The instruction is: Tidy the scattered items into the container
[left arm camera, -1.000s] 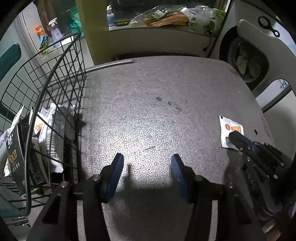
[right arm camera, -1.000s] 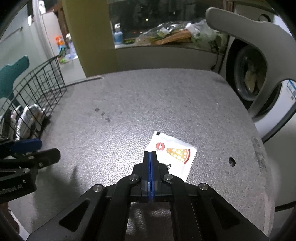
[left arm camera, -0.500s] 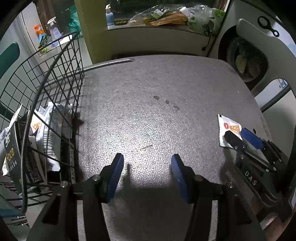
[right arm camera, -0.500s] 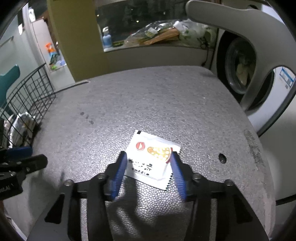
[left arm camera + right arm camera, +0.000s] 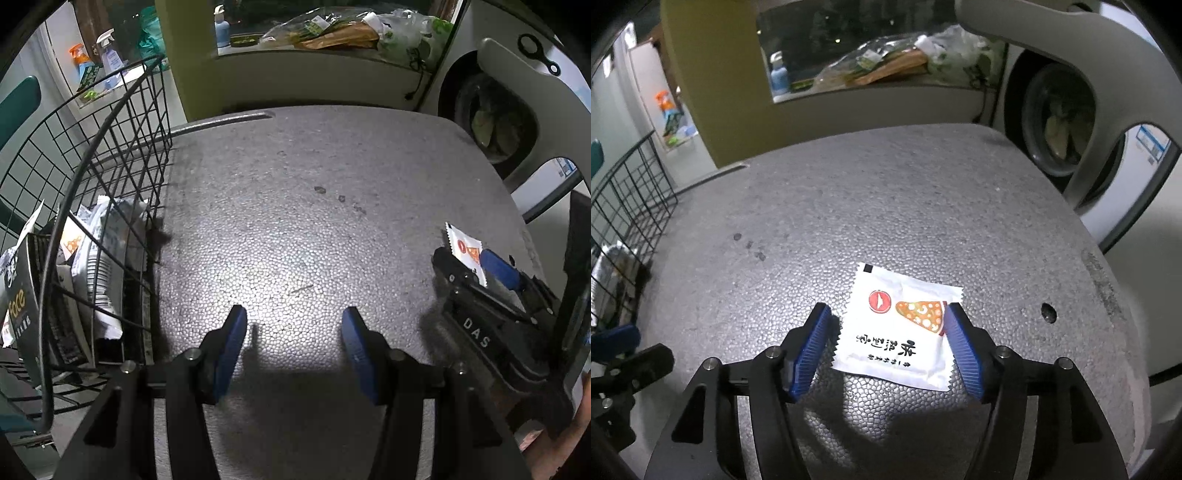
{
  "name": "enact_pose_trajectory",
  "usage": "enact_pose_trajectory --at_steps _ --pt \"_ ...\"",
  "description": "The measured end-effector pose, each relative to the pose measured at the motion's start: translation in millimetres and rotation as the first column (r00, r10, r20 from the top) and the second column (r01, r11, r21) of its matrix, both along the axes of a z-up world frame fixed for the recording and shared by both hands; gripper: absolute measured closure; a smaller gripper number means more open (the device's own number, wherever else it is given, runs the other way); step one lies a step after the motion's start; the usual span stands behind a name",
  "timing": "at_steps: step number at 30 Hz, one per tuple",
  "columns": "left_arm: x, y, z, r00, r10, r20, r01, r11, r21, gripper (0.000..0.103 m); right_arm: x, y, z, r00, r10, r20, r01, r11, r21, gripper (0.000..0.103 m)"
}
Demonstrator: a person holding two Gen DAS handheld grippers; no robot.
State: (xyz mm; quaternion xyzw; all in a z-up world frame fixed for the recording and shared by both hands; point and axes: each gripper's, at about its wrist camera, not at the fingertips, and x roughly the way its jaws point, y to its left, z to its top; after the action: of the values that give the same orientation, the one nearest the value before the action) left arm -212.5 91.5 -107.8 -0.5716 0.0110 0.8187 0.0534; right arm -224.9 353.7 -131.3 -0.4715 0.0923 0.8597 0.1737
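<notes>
Our right claw (image 5: 886,332) is opening, its pads straddling the flat sachet (image 5: 899,326) without pressing it. Our left claw (image 5: 291,339) hangs half-open and empty, nearer the wire basket (image 5: 110,155).

Right gripper (image 5: 886,332) goes from fully closed a second ago to jaws spread and still opening. It tilts down over the white pizza sachet (image 5: 897,328), which now sits between the blue pads, lower centre of right wrist view, no pad pressing on it.
</notes>
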Motion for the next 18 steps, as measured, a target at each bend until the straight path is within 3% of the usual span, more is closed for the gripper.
enact_pose_trajectory --at_steps 4,7,11,14,18 --pt "1 0 1 1.0 -0.002 0.0 0.002 1.0 0.002 0.044 0 -3 -1 1.0 0.006 0.012 -0.006 1.0 0.01 0.039" --pt "1 0 3 1.0 -0.003 -0.003 0.003 1.0 0.001 0.044 3 -2 -1 1.0 0.004 0.013 -0.005 1.0 0.014 0.047" --pt "2 2 5 1.0 -0.001 -0.006 0.001 1.0 0.0 0.044 6 -5 0 1.0 0.021 0.015 -0.021 0.999 0.027 0.061" --pt "3 3 6 1.0 -0.004 -0.005 0.004 1.0 -0.003 0.044 7 -12 3 0.999 0.048 0.016 -0.049 0.999 0.022 0.088" --pt "5 3 9 1.0 -0.005 -0.01 0.005 1.0 -0.005 0.044 9 -13 4 0.999 0.045 0.009 -0.045 0.999 0.016 0.092"
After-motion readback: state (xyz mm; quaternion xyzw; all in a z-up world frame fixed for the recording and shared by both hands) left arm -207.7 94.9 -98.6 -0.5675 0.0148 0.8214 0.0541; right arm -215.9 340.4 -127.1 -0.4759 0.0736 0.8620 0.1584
